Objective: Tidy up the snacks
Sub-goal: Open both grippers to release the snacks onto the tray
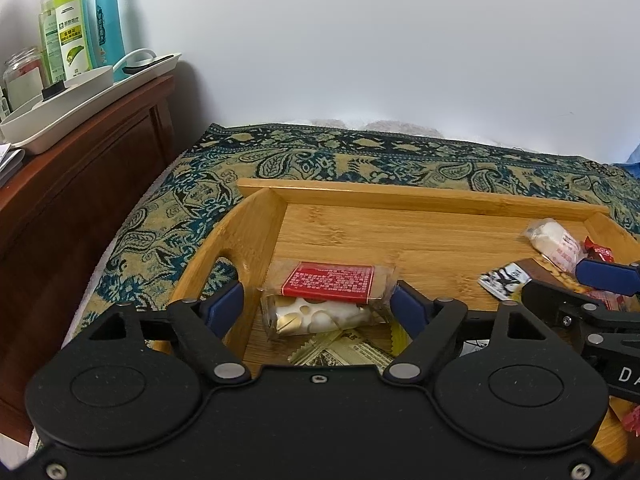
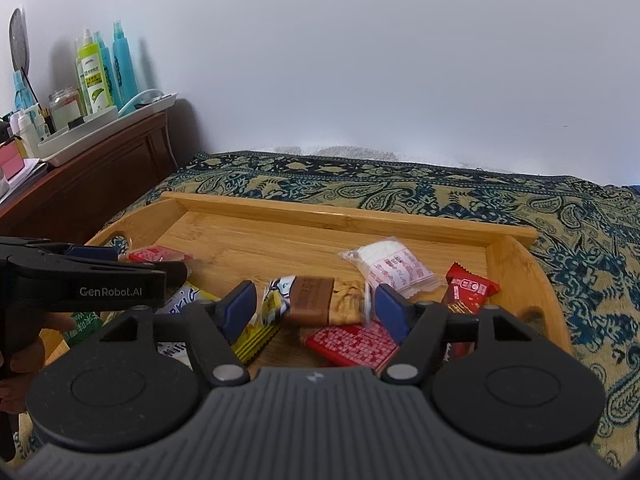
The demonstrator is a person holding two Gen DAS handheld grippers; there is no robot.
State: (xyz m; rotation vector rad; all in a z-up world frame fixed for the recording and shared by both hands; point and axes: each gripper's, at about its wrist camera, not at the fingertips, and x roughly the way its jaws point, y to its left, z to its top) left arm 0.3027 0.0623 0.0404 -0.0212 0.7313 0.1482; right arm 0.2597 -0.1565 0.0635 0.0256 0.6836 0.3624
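Note:
A bamboo tray (image 1: 400, 196) (image 2: 320, 212) lies on a patterned cloth and holds several wrapped snacks. In the left wrist view my left gripper (image 1: 320, 306) stands open around a clear packet with a red label (image 1: 332, 288) at the tray's left end; the right pad is at the wrapper's edge and the left pad is clear of it. My right gripper (image 2: 314, 310) is open around a brown-labelled peanut bar (image 2: 320, 300), with small gaps on both sides. A white packet (image 2: 390, 268), a red bar (image 2: 470, 290) and a flat red packet (image 2: 352, 346) lie near it.
A dark wooden cabinet (image 1: 80, 184) stands left of the tray, with a white tray of spray bottles (image 1: 80, 96) on top. The blue and beige cloth (image 2: 580, 240) runs beyond the tray to the white wall. The two grippers are side by side over the tray.

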